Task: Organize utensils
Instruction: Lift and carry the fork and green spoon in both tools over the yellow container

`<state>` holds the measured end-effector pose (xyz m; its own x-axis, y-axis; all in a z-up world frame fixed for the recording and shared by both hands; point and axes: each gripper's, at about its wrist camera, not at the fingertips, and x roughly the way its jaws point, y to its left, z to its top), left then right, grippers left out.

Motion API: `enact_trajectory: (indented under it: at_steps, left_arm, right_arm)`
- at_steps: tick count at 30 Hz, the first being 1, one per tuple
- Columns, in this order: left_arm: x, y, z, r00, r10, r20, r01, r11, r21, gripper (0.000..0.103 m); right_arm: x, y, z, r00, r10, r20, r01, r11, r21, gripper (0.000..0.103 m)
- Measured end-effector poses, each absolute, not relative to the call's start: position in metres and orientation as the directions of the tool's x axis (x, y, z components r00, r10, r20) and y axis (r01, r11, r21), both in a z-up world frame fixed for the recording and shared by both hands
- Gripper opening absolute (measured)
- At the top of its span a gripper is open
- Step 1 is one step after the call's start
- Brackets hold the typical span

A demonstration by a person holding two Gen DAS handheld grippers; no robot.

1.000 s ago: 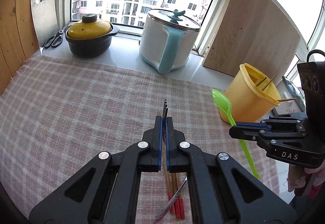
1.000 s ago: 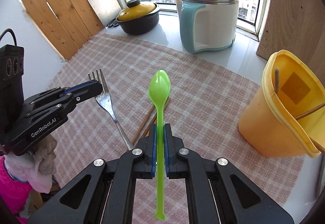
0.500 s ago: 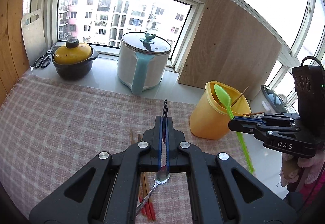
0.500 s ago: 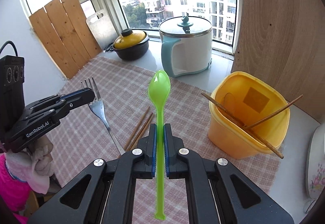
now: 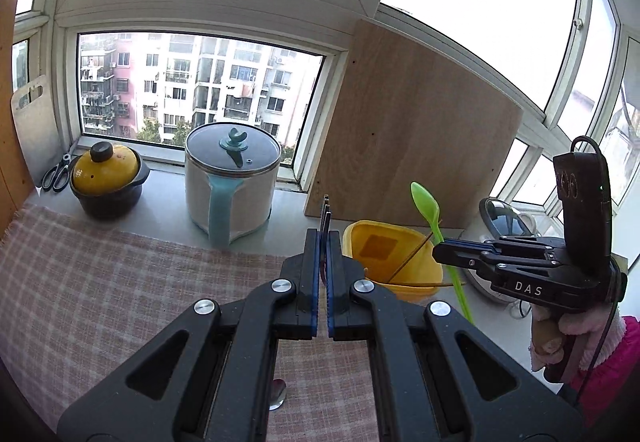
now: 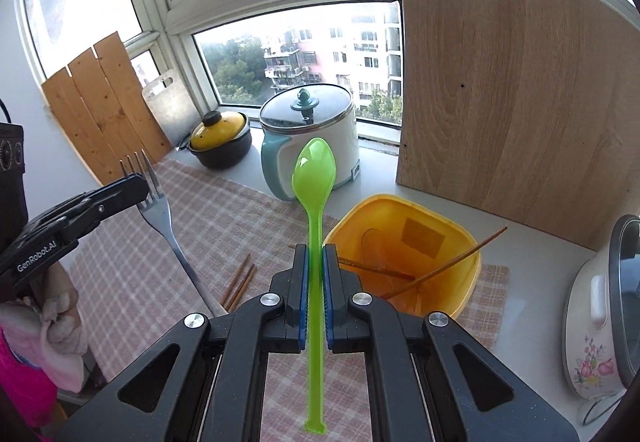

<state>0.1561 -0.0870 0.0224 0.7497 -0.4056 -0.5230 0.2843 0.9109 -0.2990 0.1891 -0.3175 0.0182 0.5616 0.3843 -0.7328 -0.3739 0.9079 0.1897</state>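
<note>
i'm mid-carry, my right gripper (image 6: pixel 315 262) pinching the green spoon (image 6: pixel 314 177) by its handle and my left gripper (image 5: pixel 323 242) pinching the fork (image 6: pixel 154 197), both above the yellow holder (image 6: pixel 404 217) at one o'clock; next, i'd tip handles down into it.

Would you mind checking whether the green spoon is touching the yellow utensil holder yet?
Apart. In the left wrist view the green spoon, clamped in the right gripper, hangs in the air, its bowl above the yellow utensil holder and its handle beside the rim.
</note>
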Motion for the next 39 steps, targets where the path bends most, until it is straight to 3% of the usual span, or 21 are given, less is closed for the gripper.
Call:
enact_trajectory:
  at_steps: [18,39]
  left_arm:
    - [0.216,-0.149,0.038,0.756,-0.391,-0.525,0.279,0.918,-0.282,0.000]
    - [0.262,-0.182,0.008,0.721,-0.359,-0.593,0.270,0.933,-0.237,0.000]
  right_arm:
    - [0.233,-0.354,0.017,0.608,0.352,-0.711,-0.312,0.930,0.193,0.005]
    - [0.287,-0.374,-0.019,0.608,0.360,-0.707,-0.272,0.932,0.240,0.005]
